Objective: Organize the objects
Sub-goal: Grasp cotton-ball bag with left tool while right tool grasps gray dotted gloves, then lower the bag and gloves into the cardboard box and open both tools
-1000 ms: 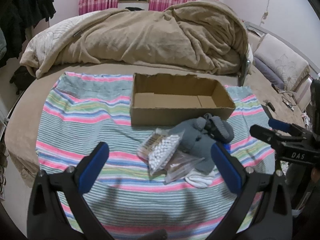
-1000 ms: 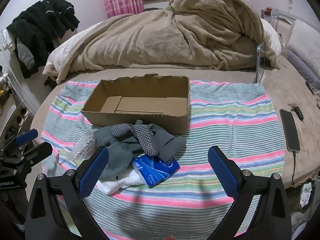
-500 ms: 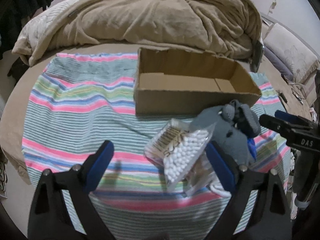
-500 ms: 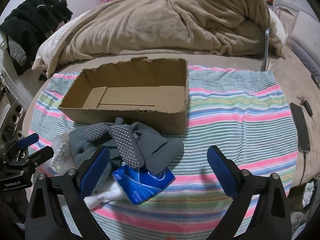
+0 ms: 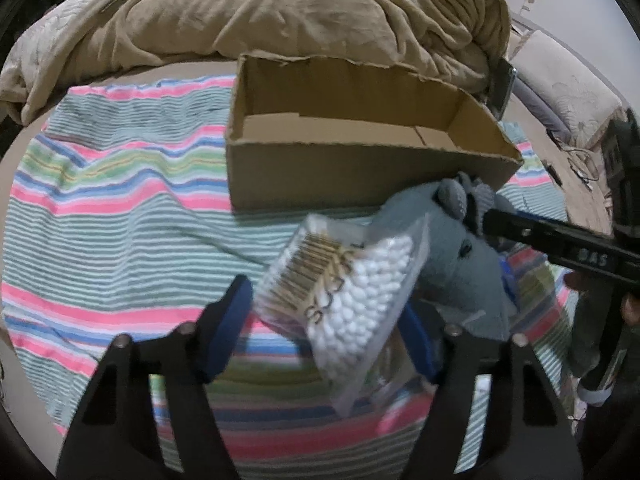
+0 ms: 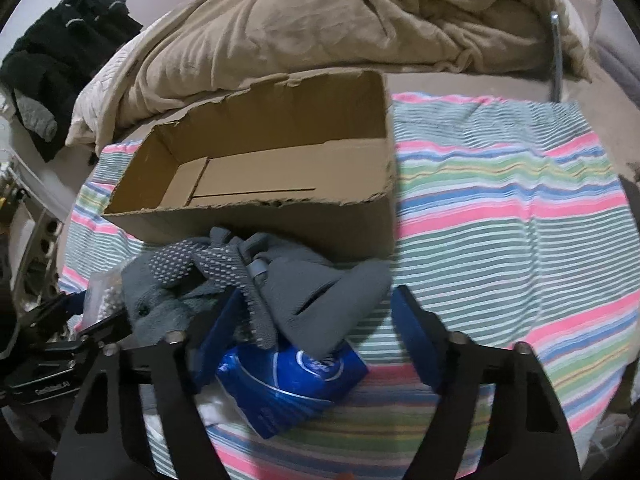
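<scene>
Left wrist view: the left claw (image 5: 324, 332) stood open, its blue-padded fingers (image 5: 228, 328) spread on either side of a clear bag of cotton swabs (image 5: 344, 292). Whether the pads touched the bag could not be determined. The bag lay tilted on the striped blanket (image 5: 120, 216), near the front wall of the cardboard box (image 5: 320, 176). The bag held white-tipped swabs with tan sticks, packed tightly. A grey knitted item (image 5: 460, 264) lay just beside the bag on its right, touching it. The box sat on the blanket with its open top facing up. Its interior showed only bare cardboard floor and flaps. A crumpled tan duvet (image 5: 280, 8) lay behind the box.

Right wrist view: the right claw (image 6: 316, 332) was also open, with a wide gap between its fingers. Between them lay a blue tissue pack (image 6: 296, 380), partly covered by grey socks with dotted soles (image 6: 224, 268). The socks formed a pile in front of the cardboard box (image 6: 280, 216), close against its near wall. The box interior was likewise bare in this view. The left claw (image 6: 96, 320) entered at the left edge, next to the pile. Dark clothing (image 6: 60, 60) was visible at the upper left.
</scene>
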`<state>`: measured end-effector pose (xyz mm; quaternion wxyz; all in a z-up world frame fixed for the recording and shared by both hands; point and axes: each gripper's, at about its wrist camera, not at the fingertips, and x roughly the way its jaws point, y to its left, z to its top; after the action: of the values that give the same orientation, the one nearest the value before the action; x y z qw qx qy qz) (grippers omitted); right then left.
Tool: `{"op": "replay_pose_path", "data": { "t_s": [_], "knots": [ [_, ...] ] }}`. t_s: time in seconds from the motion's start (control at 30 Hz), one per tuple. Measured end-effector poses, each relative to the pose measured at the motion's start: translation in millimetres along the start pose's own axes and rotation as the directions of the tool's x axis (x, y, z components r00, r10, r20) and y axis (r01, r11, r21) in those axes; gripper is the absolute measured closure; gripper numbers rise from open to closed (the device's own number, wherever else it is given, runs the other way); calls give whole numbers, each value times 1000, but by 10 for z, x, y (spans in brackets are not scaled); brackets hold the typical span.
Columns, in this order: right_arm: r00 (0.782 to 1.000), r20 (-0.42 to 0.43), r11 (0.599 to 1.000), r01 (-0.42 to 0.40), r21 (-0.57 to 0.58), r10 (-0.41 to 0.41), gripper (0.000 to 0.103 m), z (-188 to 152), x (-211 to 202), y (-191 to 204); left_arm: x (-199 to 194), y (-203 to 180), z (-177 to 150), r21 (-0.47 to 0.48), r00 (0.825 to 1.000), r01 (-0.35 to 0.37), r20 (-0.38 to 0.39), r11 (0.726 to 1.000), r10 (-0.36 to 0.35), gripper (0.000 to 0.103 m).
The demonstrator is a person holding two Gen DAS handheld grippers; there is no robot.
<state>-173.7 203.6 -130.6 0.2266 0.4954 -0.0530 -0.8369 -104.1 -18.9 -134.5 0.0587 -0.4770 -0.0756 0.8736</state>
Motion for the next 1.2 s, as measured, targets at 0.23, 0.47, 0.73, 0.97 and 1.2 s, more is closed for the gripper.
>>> {"op": "replay_pose_path", "data": {
  "t_s": [0.23, 0.47, 0.73, 0.97, 1.2],
  "knots": [
    [1000, 16, 1000, -24, -19, 24, 83, -37, -91, 43, -109, -3, -26, 6, 1000, 20, 23, 1000, -21, 55],
    [997, 83, 999, 4, -48, 0, 85, -41, -385, 70, -251, -28, -32, 8, 997, 64, 47, 998, -64, 62],
    [988, 154, 997, 9, -70, 1, 85, 22, -732, 127, -561, -59, 17, 5, 990, 90, 107, 996, -90, 63],
    [980, 199, 996, 6, -87, 11, 85, 109, -914, 150, -926, -140, 165, 29, 976, 106, 190, 994, -110, 63],
    [970, 240, 994, 9, -108, 18, 85, 250, -1008, 157, -1081, -173, 381, 58, 962, 94, 253, 994, -106, 63]
  ]
}}
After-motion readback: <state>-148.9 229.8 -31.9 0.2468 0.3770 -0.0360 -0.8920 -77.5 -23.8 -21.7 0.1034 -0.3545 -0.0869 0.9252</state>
